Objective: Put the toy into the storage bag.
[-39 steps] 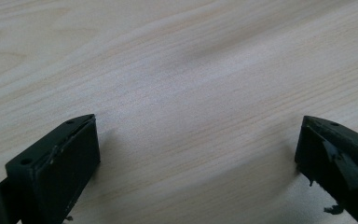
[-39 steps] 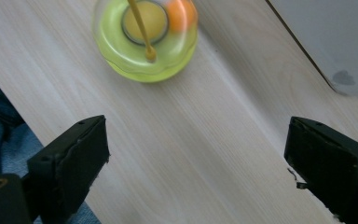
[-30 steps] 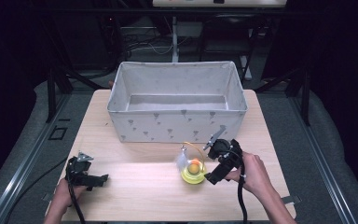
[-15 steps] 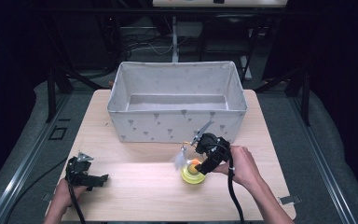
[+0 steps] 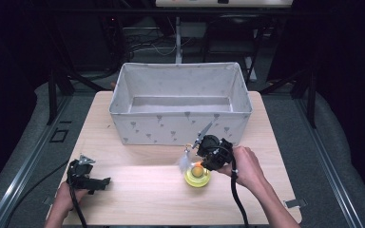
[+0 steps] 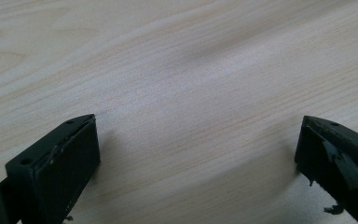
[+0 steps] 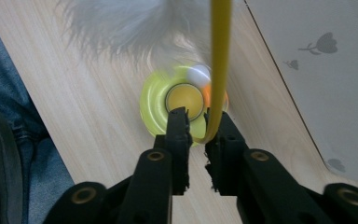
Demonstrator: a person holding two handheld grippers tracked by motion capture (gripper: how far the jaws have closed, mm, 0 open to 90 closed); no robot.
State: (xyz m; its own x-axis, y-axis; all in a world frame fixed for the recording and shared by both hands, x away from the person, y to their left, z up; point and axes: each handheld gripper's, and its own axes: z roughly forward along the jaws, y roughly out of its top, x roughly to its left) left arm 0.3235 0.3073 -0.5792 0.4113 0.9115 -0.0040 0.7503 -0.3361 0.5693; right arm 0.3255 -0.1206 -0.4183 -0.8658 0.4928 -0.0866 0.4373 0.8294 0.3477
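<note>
We held a gripper in each hand at a wooden table (image 5: 138,199). Our right gripper (image 5: 204,159) was over a yellow toy (image 5: 197,176) that sat on the table, just in front of a big grey cloth box (image 5: 180,124). The toy had a round yellow base with an orange ball in the middle. A thin yellow stalk (image 7: 220,56) stood up from it, and a soft white feather (image 7: 121,23) hung near the top of the stalk.

The jaws of our right gripper had just been closing. In the right gripper view they were close together, with only a thin gap between them. The bottom of the yellow stalk curved in between the tips and lay against one jaw. We could not tell if both jaws pressed on it. The toy's base was on the table, right below the jaw tips.

Our left gripper (image 5: 94,182) was near the front left corner of the table, well apart from the toy and the box. In the left gripper view its jaws stood wide apart, with nothing but bare wood (image 6: 191,93) between them.

The box stood open at the far side of the table.
</note>
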